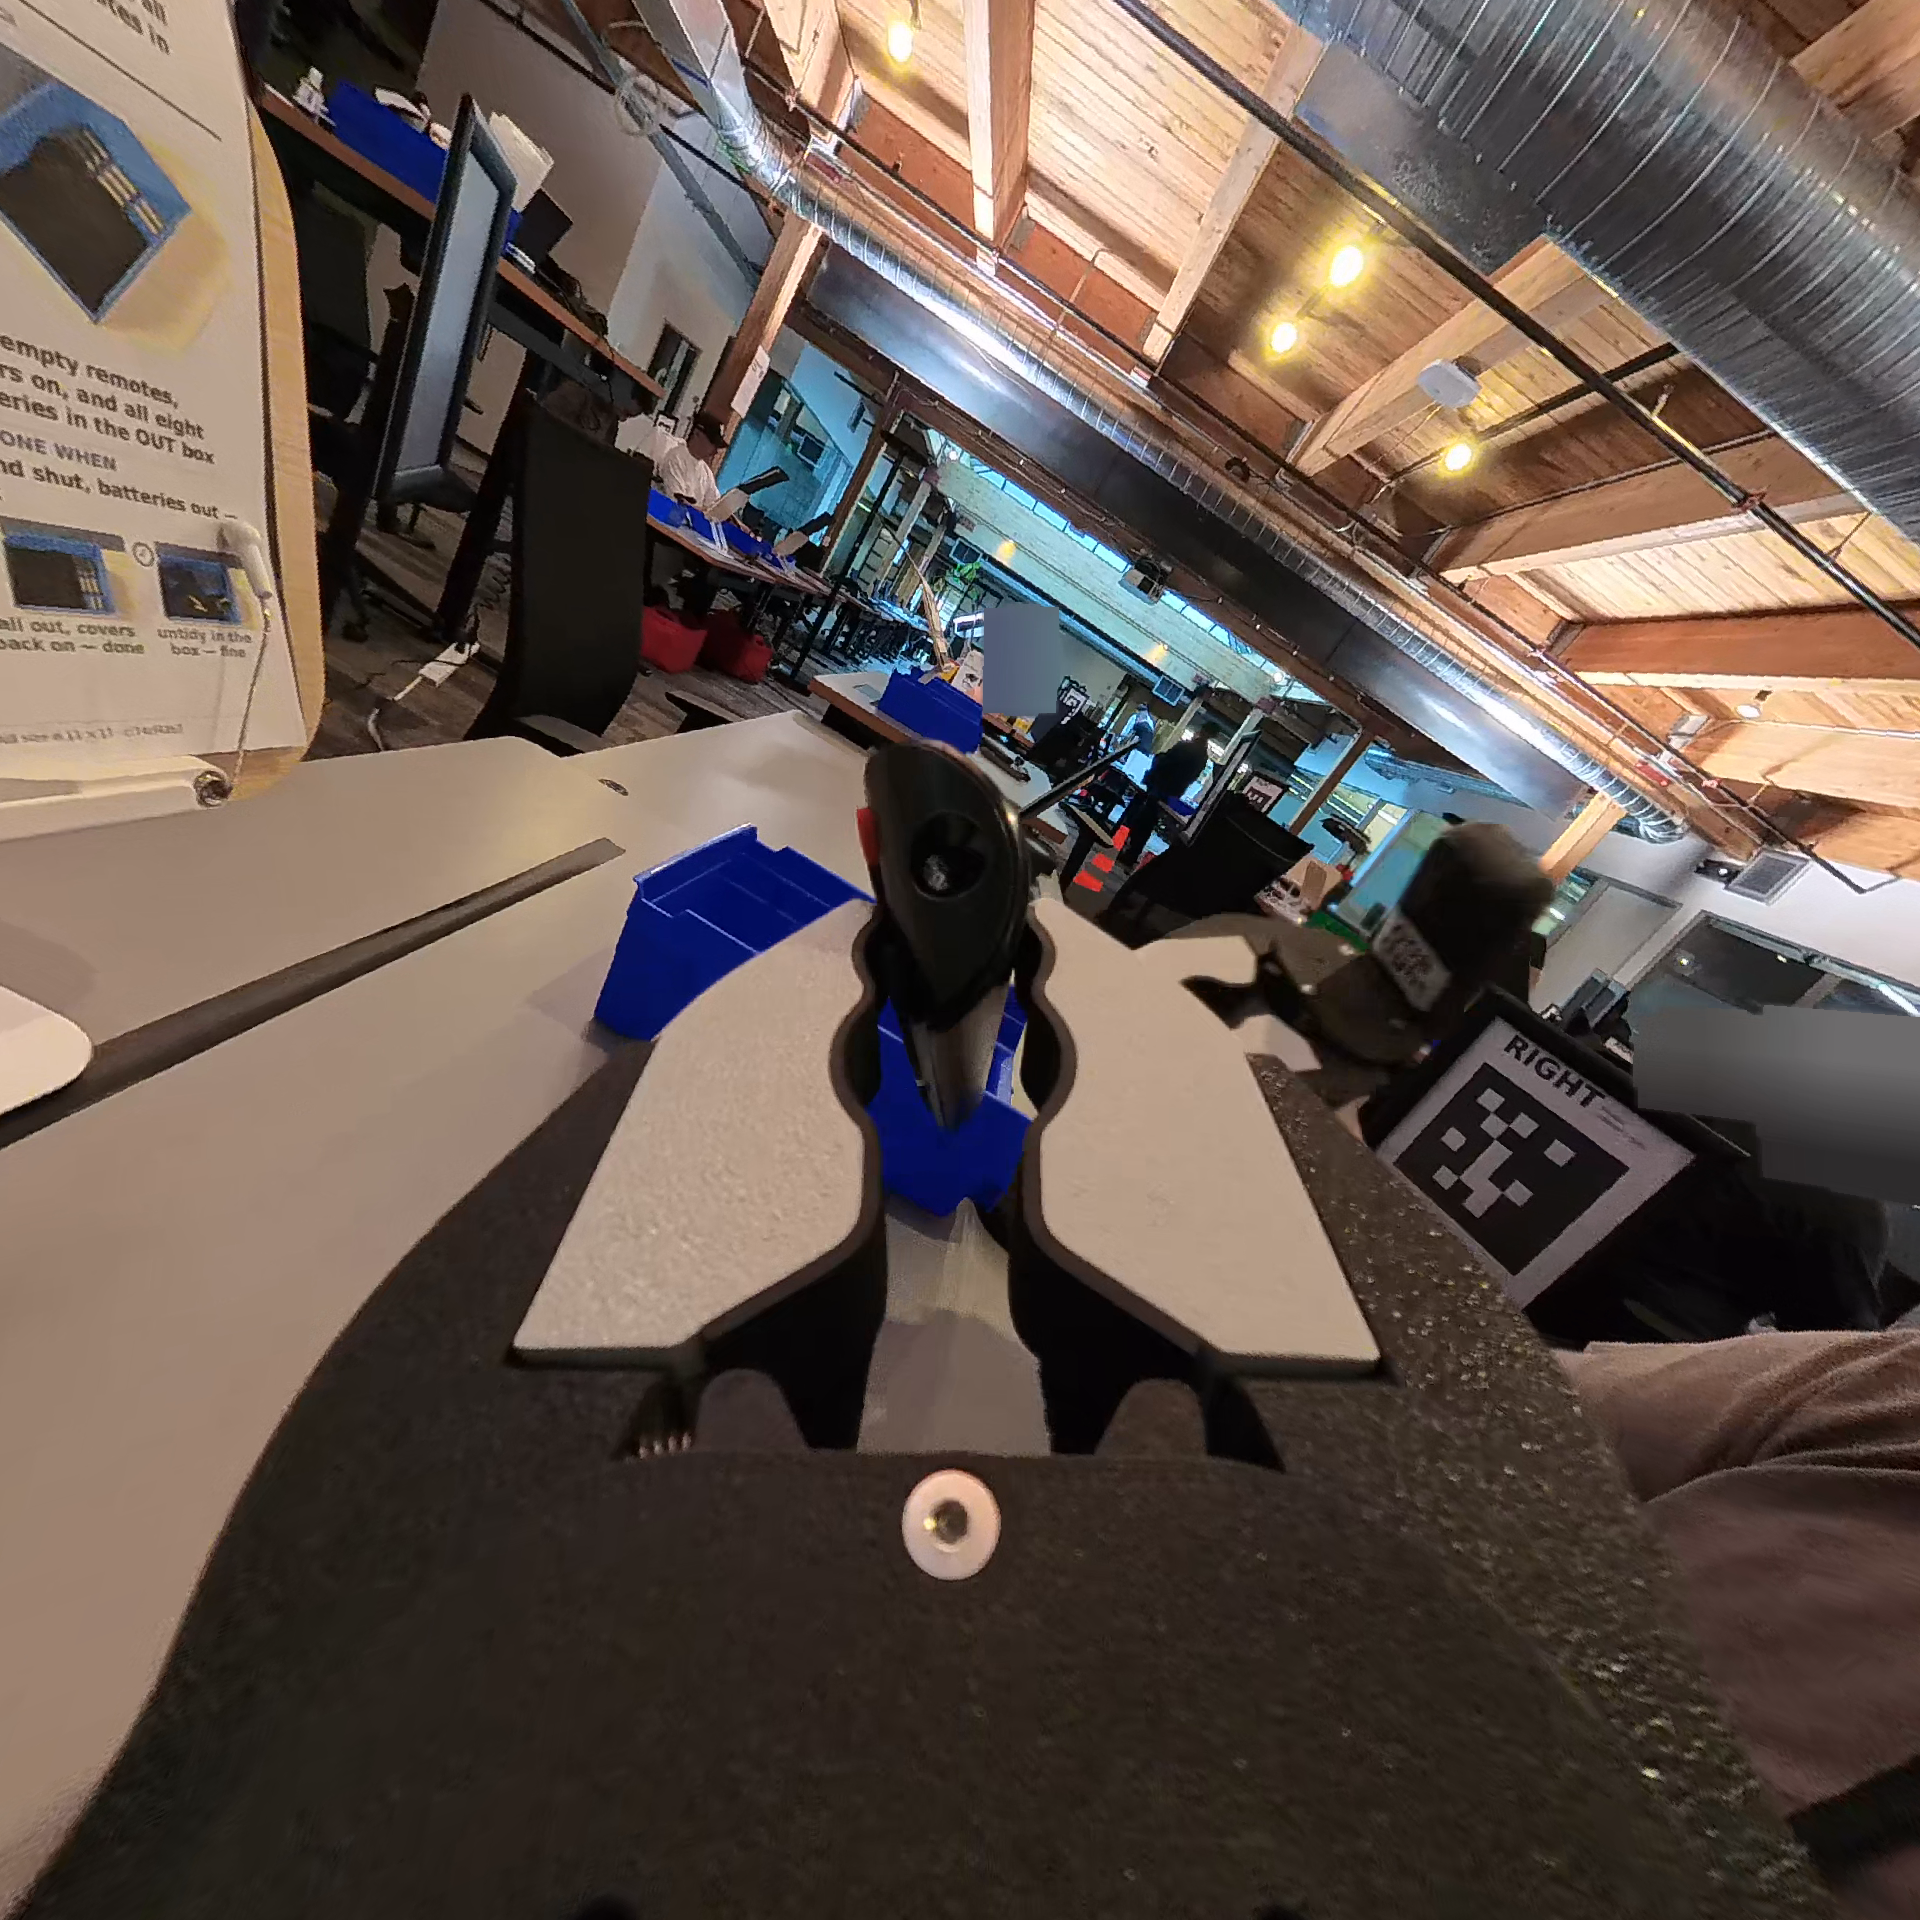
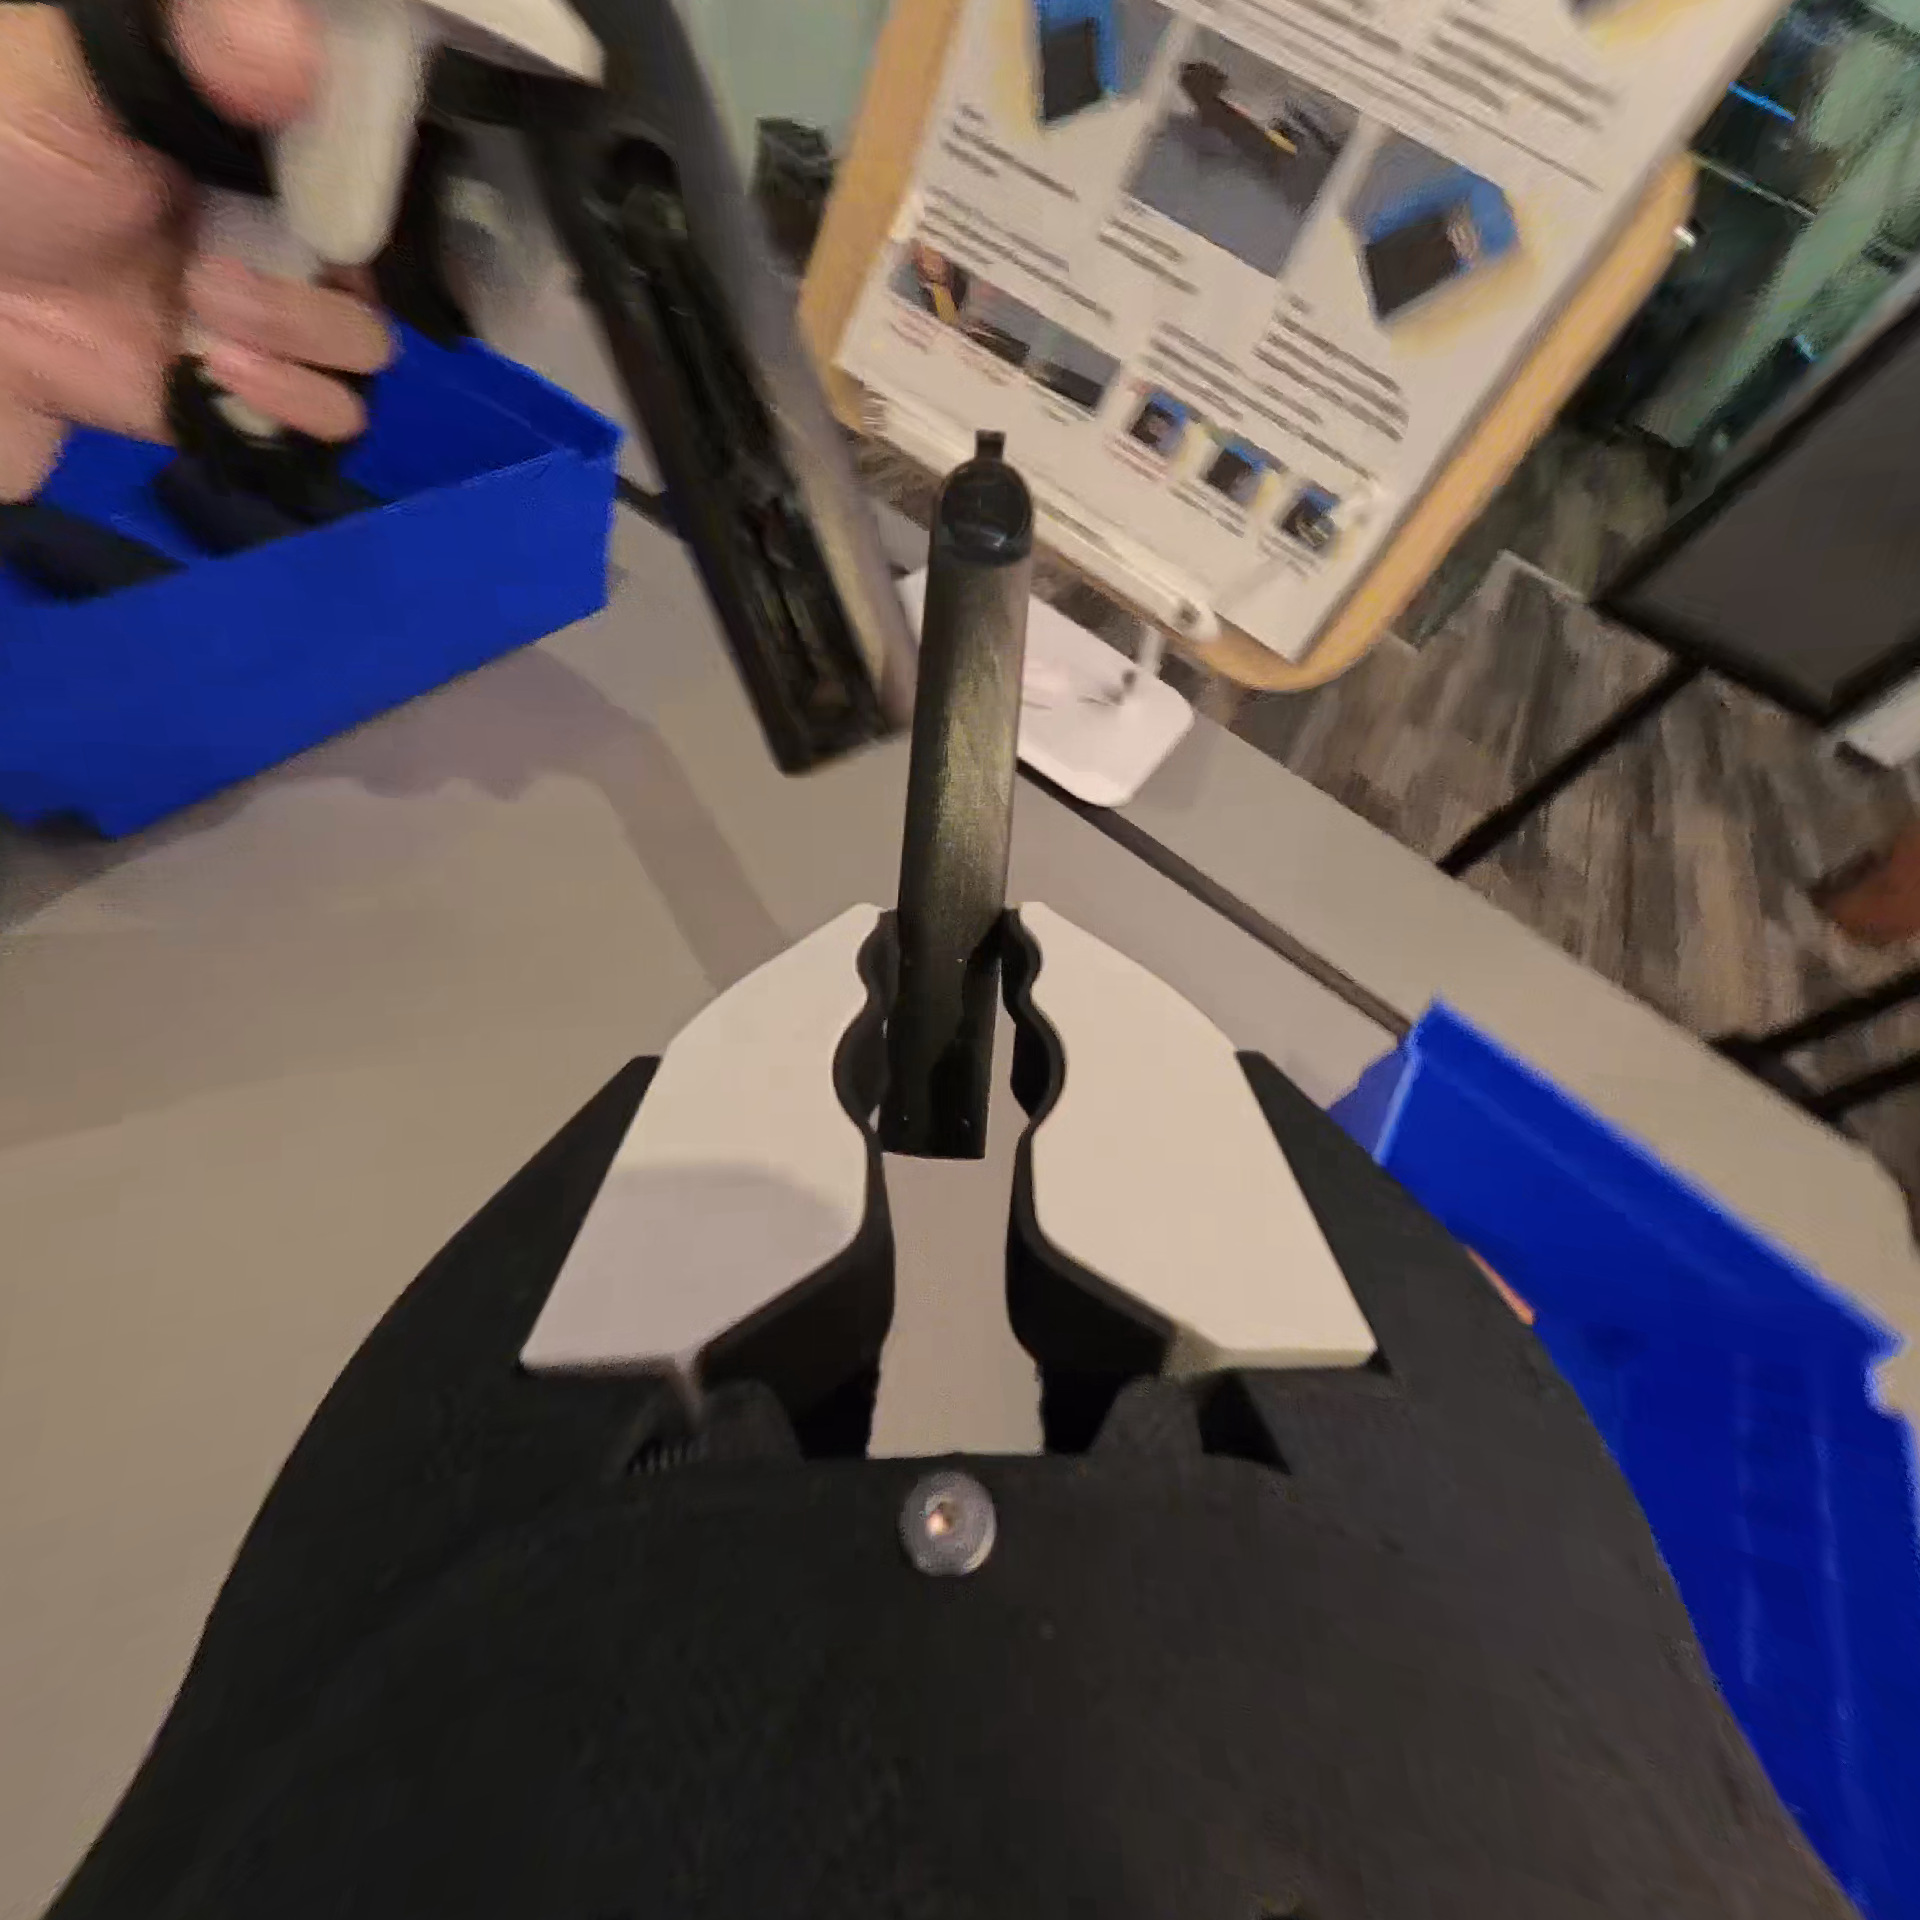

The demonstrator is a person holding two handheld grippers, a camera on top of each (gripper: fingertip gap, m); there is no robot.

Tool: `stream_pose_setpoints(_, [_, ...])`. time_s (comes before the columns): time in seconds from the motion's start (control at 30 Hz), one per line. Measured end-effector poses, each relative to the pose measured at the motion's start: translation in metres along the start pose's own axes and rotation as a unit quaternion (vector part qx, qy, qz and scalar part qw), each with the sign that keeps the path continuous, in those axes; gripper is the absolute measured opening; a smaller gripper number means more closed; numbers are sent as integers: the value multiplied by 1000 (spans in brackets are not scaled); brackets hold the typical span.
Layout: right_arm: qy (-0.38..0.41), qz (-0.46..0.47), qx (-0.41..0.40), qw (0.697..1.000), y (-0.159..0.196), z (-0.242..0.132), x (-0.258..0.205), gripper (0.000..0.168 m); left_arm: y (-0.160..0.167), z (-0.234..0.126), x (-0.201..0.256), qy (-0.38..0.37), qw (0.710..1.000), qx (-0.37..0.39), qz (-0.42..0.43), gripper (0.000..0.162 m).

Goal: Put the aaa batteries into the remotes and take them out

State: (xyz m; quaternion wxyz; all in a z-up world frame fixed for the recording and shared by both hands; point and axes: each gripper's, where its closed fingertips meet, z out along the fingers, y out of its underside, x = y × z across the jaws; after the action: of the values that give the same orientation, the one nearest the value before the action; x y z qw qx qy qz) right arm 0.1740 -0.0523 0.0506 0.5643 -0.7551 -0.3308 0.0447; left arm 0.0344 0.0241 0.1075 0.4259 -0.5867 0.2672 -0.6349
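My right gripper is clamped on a long black battery cover, long axis pointing away from me over the grey table. My left gripper pinches a black remote end-on, above a blue bin near the table's far edge. I'd align cover to remote squarely before sliding. No batteries are discernible.

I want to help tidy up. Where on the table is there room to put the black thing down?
Bare grey table lies between the blue bin on the left and another blue bin on the right. It is crowded near the stand with the instruction sheet.
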Motion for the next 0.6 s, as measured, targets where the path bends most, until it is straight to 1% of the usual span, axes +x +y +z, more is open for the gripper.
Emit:
stream_pose_setpoints(0.1, [-25,-85,-20,996,-19,14,-23,21,6,6,1,1,1000,-14,-1,23])
stream_pose_setpoints(0.17, [-31,-110,-36,993,-23,22,-29,21,10,9,2,2,1000,-20,1,23])
stream_pose_setpoints(0.3, [-35,-114,-45,992,-28,30,-29,21,12,12,4,3,1000,-27,5,23])
stream_pose_setpoints(0.6, [-47,-108,-11,993,-40,30,-32,21,8,10,4,14,1000,-16,-8,23])
